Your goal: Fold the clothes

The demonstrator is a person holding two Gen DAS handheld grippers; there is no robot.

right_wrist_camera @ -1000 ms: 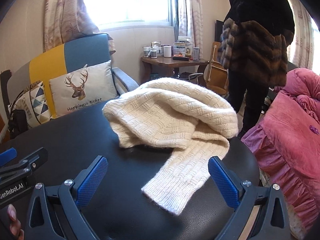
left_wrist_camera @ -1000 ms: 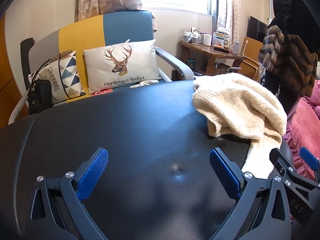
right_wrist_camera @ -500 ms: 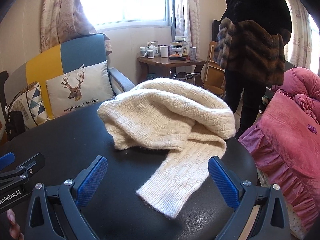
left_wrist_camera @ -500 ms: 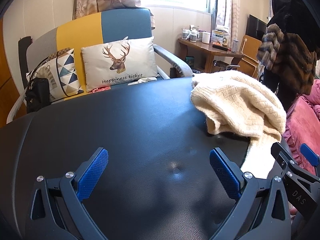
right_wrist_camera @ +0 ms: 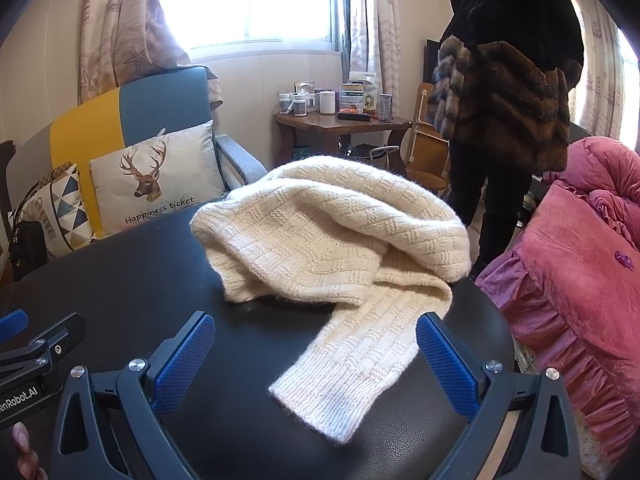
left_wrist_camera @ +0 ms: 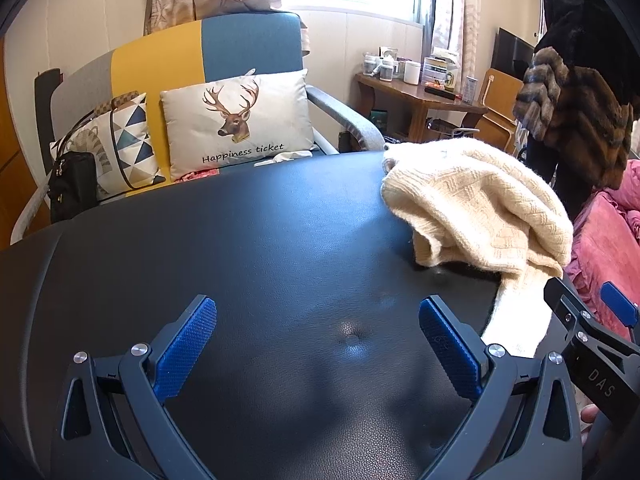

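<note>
Two wrist views of the fold's opening stage, all positions given relative to the cream knitted sweater (right_wrist_camera: 332,232). The sweater lay in a loose heap on the black padded table (left_wrist_camera: 240,248), toward the table's far right edge, its body bunched into a rounded mound and one sleeve (right_wrist_camera: 360,364) trailing out of the mound toward the cameras, its ribbed cuff flat on the table. The right gripper (right_wrist_camera: 316,360) sat just short of the sweater with its blue-padded jaws spread wide and holding nothing; the cuff end lay in line with the gap between them, a placement judged to prepare a pinch on the sleeve so that the garment could be drawn out flat. The left gripper (left_wrist_camera: 318,344) stood well to the left of the sweater over bare table, equally wide open and empty, apparently kept clear until a second corner was needed. In the left view the sleeve ran down behind the right gripper's frame, so its cuff was hidden there. The knit showed a raised basket-weave texture, thick and fuzzy at the edges; it looked soft and likely to sag when lifted. No fold had yet been made. Behind the sweater stood a wooden side table (right_wrist_camera: 344,124) and a person in a dark fur coat (right_wrist_camera: 508,112); to its right, a pink ruffled bedcover (right_wrist_camera: 580,280)
</note>
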